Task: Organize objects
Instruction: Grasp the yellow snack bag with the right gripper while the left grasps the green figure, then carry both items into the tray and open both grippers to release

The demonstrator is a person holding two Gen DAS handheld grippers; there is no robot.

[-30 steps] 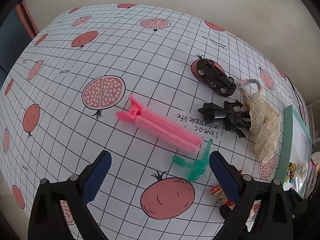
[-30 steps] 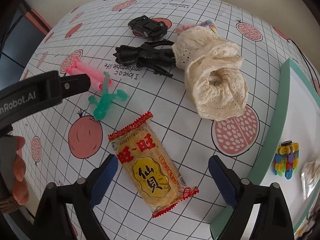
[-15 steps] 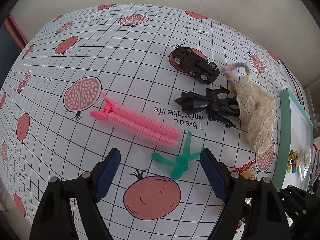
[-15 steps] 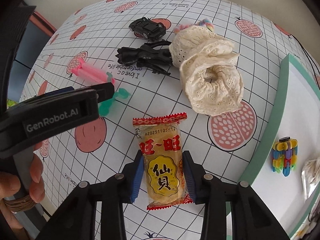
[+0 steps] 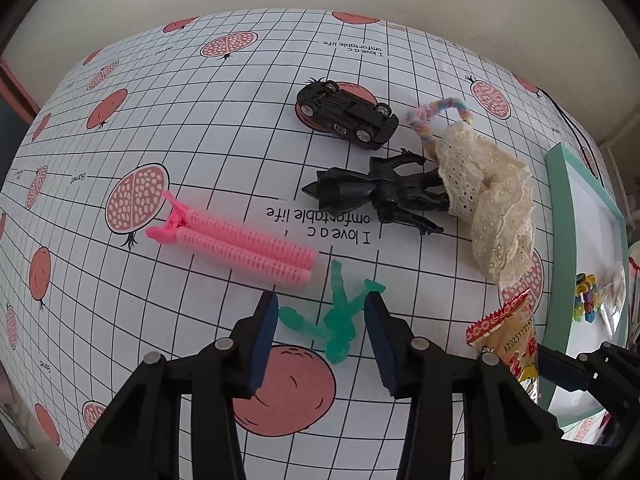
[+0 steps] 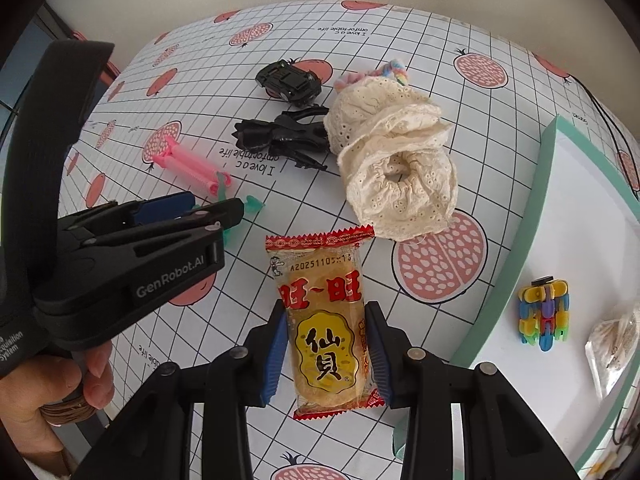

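Note:
A green toy figure (image 5: 340,320) lies on the pomegranate-print tablecloth (image 5: 200,120), and my left gripper (image 5: 322,312) is shut on it, its blue pads against the figure's limbs. In the right wrist view the left gripper (image 6: 216,208) hides most of the figure. My right gripper (image 6: 326,344) is shut on a yellow and red snack packet (image 6: 320,300), holding it by its long sides. The packet (image 5: 516,340) also shows at the lower right of the left wrist view.
Beyond the left gripper lie a pink hair clip (image 5: 236,240), a black figure (image 5: 380,194), an overturned black toy car (image 5: 346,114), a cream lace scrunchie (image 5: 492,208) and a pastel fuzzy loop (image 5: 436,114). On the right, a green-rimmed tray (image 6: 516,236) holds a colourful block toy (image 6: 544,314) and a clear bag (image 6: 612,340).
The left gripper moved forward over the green figure and its jaws went from wide open to shut on it. The right gripper went from open to shut on the snack packet.

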